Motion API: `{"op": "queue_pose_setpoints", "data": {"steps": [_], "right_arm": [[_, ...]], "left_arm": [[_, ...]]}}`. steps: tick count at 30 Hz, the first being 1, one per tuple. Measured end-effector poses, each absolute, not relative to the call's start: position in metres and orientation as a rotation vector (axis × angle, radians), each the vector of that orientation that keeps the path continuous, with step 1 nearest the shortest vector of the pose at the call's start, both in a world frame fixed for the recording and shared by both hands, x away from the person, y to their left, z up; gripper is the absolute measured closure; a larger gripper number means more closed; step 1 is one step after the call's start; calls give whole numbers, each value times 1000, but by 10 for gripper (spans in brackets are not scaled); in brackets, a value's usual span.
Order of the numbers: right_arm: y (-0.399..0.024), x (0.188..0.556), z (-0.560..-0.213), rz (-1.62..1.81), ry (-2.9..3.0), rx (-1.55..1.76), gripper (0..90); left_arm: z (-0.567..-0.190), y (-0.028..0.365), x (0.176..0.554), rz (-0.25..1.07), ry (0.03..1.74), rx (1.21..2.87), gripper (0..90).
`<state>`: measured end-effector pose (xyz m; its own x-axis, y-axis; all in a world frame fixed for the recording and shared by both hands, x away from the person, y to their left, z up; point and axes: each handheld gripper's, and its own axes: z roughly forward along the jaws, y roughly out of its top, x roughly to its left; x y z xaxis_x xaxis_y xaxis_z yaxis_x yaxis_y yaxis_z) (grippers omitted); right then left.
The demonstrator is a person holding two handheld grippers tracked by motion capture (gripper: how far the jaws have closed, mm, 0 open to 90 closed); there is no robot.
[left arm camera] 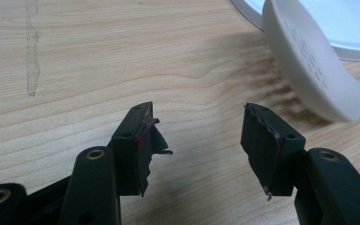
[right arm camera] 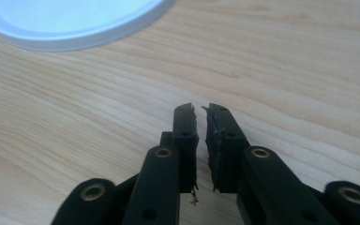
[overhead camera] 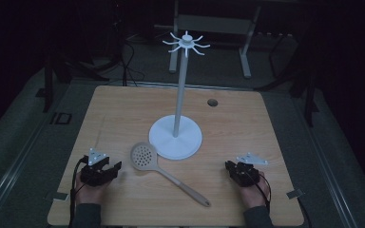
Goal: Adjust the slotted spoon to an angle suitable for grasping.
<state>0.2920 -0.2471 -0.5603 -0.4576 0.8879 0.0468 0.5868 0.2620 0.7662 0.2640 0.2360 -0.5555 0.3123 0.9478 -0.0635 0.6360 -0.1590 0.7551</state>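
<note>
A pale slotted skimmer (overhead camera: 143,156) lies flat on the wooden table (overhead camera: 123,109), its long handle running toward the front right. Its round head touches the front-left rim of a white stand's base (overhead camera: 190,142); the stand's pole ends in a ring of hooks (overhead camera: 186,43). My left gripper (overhead camera: 110,167) rests at the front left, a short way left of the skimmer head. In the left gripper view its jaws (left arm camera: 198,112) stand open and empty, with the skimmer head (left arm camera: 309,70) ahead to the right. My right gripper (overhead camera: 229,165) rests at the front right; its jaws (right arm camera: 201,108) are nearly together with nothing between them.
A small round hole (overhead camera: 212,102) sits in the table's far right part. Table legs and cables stand in the dark behind the table. A stand base rim (right arm camera: 75,33) shows ahead of the right gripper. Bare wood lies between the two hands.
</note>
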Motion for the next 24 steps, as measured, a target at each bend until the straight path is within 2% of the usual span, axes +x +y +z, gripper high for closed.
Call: {"op": "queue_pose_setpoints", "data": {"steps": [7, 24], "right_arm": [[-237, 276, -548, 1093, 2180, 1256, 896], [-193, 238, -545, 1252, 2355, 1089, 900]], "left_arm": [[-556, 235, 264, 573, 1405, 1888, 450], [-556, 235, 264, 572, 1400, 1891, 450]]}}
